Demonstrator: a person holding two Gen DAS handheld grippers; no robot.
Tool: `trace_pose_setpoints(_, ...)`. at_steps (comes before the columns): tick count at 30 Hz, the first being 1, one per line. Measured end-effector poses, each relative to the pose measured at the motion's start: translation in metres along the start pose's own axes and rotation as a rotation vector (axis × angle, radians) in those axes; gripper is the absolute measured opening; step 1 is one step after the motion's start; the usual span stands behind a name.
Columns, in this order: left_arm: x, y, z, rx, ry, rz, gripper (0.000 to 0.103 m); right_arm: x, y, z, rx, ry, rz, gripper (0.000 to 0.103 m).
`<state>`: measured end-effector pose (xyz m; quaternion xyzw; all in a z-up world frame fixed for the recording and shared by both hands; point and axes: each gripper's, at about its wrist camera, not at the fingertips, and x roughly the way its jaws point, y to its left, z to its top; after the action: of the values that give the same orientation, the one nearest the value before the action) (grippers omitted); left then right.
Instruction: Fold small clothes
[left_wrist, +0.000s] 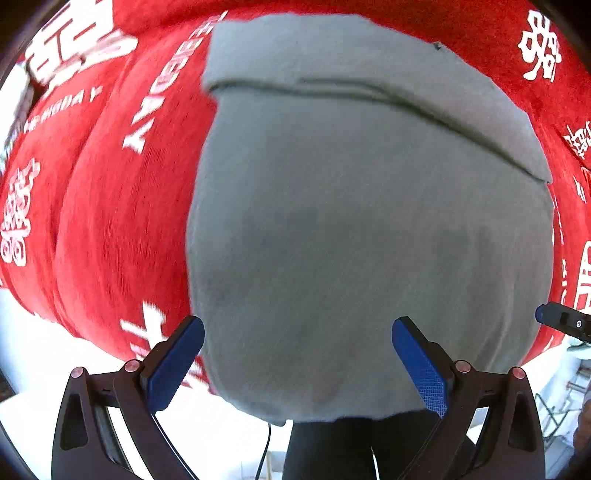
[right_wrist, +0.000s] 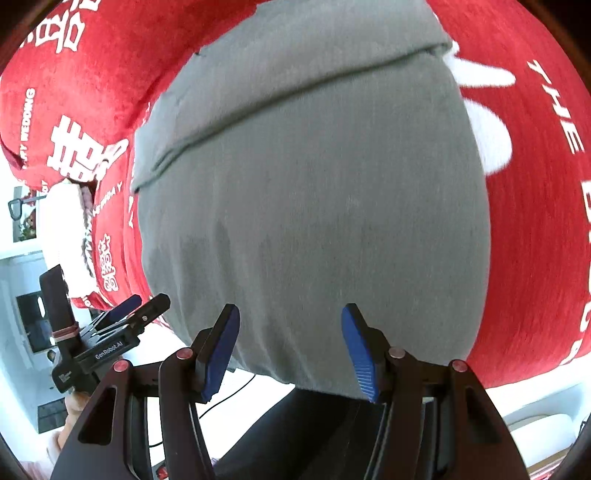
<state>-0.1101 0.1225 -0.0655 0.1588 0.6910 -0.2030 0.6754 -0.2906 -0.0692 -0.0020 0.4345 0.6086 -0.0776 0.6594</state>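
Presently, the grey garment lies spread on a red cloth printed with white characters, its near hem hanging just over the table edge towards the person. A folded band already runs across its far end. The left gripper hangs above the near hem with its blue pads set wide apart, nothing between them. The right gripper stands likewise, jaws apart and empty, over the same hem.

Judgement: the step in hand is taking hold of the near edge for the next fold. To do it well, each gripper should come down onto its own corner of the hem, pinch the grey fabric alone, and lift evenly so that the edge stays straight.

The chief hazard is catching the red cloth along with the garment. A white fringed textile lies at the left edge of the cloth, well clear of the work. A cable hangs below the table edge.
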Motion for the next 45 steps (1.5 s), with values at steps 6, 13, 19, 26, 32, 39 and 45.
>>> trace_pose_setpoints(6, 0.016, 0.028, -0.032, 0.01, 0.074, -0.033, 0.102, 0.007, -0.023, -0.032, 0.025, 0.049, 0.001, 0.061)
trace_pose_setpoints(13, 0.047, 0.036, -0.058, 0.025, 0.133, -0.069, 0.102, 0.027, -0.081, -0.073, 0.111, 0.118, -0.04, 0.061)
trace_pose_setpoints(19, 0.073, 0.026, -0.068, 0.025, 0.16, -0.111, 0.102, 0.059, -0.116, -0.087, 0.17, 0.147, -0.02, 0.061)
trace_pose_setpoints(26, 0.083, 0.046, -0.076, 0.006, 0.155, -0.139, 0.093, 0.078, -0.121, -0.09, 0.16, 0.152, 0.015, 0.053)
trace_pose_setpoints(32, 0.064, 0.058, -0.083, 0.044, 0.136, -0.185, 0.018, 0.053, -0.119, -0.099, 0.206, 0.135, 0.148, 0.005)
trace_pose_setpoints(39, -0.004, 0.077, -0.056, 0.033, 0.068, -0.364, 0.014, -0.024, -0.084, -0.062, 0.162, -0.001, 0.405, 0.005)
trace_pose_setpoints(45, -0.024, 0.072, 0.01, 0.005, -0.074, -0.373, 0.014, -0.039, -0.049, 0.009, 0.133, -0.116, 0.444, 0.005)
